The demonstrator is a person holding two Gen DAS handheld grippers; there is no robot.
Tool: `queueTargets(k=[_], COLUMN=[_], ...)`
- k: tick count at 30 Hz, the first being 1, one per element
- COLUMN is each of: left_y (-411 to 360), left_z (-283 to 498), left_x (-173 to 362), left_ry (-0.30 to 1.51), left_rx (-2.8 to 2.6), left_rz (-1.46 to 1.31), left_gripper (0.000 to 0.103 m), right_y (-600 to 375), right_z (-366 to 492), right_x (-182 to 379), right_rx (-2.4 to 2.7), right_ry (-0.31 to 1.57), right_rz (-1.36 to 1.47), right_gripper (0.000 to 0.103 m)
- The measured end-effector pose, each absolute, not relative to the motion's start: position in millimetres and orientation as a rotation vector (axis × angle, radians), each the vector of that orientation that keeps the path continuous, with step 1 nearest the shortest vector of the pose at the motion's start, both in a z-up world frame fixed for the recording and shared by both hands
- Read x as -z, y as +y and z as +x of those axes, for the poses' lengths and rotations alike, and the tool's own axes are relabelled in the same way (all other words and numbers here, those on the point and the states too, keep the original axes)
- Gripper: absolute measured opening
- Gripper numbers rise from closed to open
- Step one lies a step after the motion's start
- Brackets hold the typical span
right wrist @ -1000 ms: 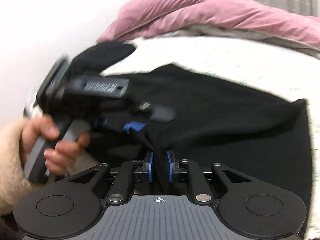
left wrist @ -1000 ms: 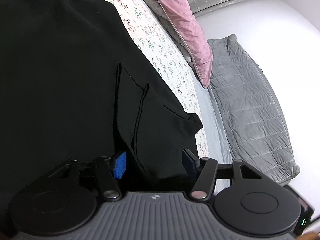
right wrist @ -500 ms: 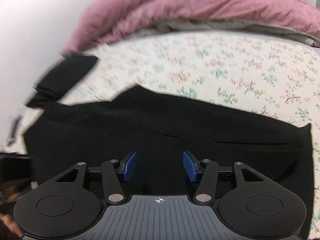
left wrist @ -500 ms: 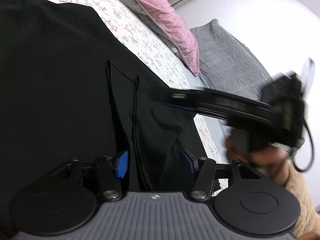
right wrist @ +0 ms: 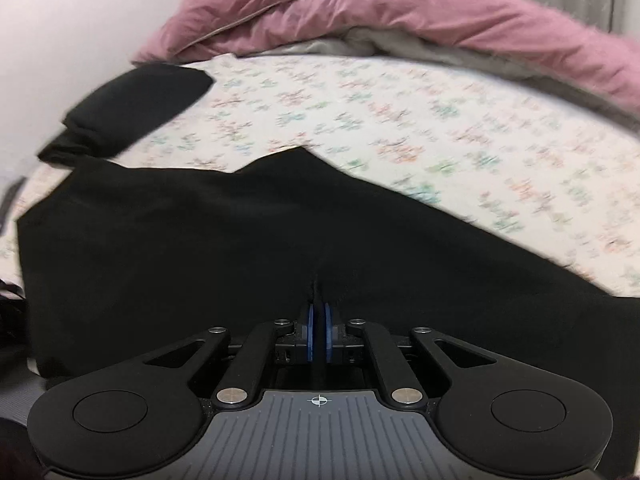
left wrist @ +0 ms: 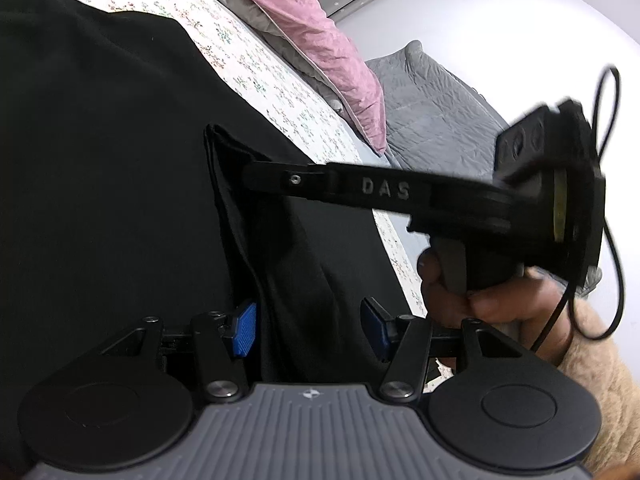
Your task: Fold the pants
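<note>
Clamped together on a pinch of black cloth: blue pads (right wrist: 308,334) of the right gripper (right wrist: 318,334), just closed, holding the pants (right wrist: 200,248). Spread flat, these pants, over the flowered bedsheet (right wrist: 400,128), pink blanket (right wrist: 360,4) behind. Left gripper (left wrist: 310,330) parted wide, a raised fold between its fingers, not pressed. Right gripper's arm crossing that view, held by a hand (left wrist: 480,300).

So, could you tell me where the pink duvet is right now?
The pink duvet is bunched along the far edge of the floral sheet, beyond the black pants.
</note>
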State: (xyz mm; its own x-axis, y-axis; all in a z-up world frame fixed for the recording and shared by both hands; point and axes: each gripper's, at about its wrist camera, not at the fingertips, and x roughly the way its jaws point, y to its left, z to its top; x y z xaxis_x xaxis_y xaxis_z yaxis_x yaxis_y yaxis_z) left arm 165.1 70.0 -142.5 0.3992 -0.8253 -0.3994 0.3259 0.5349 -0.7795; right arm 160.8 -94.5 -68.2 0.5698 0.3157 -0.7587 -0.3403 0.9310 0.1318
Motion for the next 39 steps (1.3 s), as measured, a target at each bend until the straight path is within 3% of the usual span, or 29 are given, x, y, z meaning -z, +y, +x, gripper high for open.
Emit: queueTargets(k=[3,5,6,8,12,15,17,21,23,25,26,39], left_y=[65,65,64,63,58,54,54,58,59,58,54,178], left_z=[163,161,161,161,160,158,159,166,165,165,168,171], left_x=[141,143,143,145,143,136,136,135,134,132,131,84], left_ry=[0.856,0.839,0.83,0.816,0.772,0.747,0.777,0.851,0.872,0.881,0.886,0.78], left_rx=[0.77,0.749,0.736,0.702,0.701,0.697,0.685,0.705,0.712,0.704,0.69,0.318], left_rz=[-0.639,-0.627,-0.621,-0.593,-0.573,-0.527,-0.505,-0.56,-0.546,-0.529,-0.514,-0.51], left_gripper=[0.067,0.058,0.048,0.029,0.027,0.027,0.03,0.044,0.044,0.04,0.026,0.026], right_y=[-96,-95,-92,-81,-52,-36,-32,-38,-44,-50,-50,29], right_z=[166,169,171,174,180,179,180,177,176,176,177,200], right_x=[65,62,61,59,66,72,73,65,58,51,48,11], right_rx=[-0.369,-0.357,-0.347,-0.341,-0.315,-0.252,-0.219,-0.202,-0.196,-0.197,-0.198,-0.399], right_ry=[0.933,0.943,0.951,0.978,1.042,1.05,1.04,1.011,0.991,0.978,0.972,0.846], right_rz=[0.01,0.039,0.032,-0.02,-0.167,-0.29,-0.344,-0.336,-0.307,-0.261,-0.242,-0.067], right_gripper=[0.021,0.047,0.051,0.053,0.053,0.047,0.004,0.002,0.002,0.002,0.002,0.002])
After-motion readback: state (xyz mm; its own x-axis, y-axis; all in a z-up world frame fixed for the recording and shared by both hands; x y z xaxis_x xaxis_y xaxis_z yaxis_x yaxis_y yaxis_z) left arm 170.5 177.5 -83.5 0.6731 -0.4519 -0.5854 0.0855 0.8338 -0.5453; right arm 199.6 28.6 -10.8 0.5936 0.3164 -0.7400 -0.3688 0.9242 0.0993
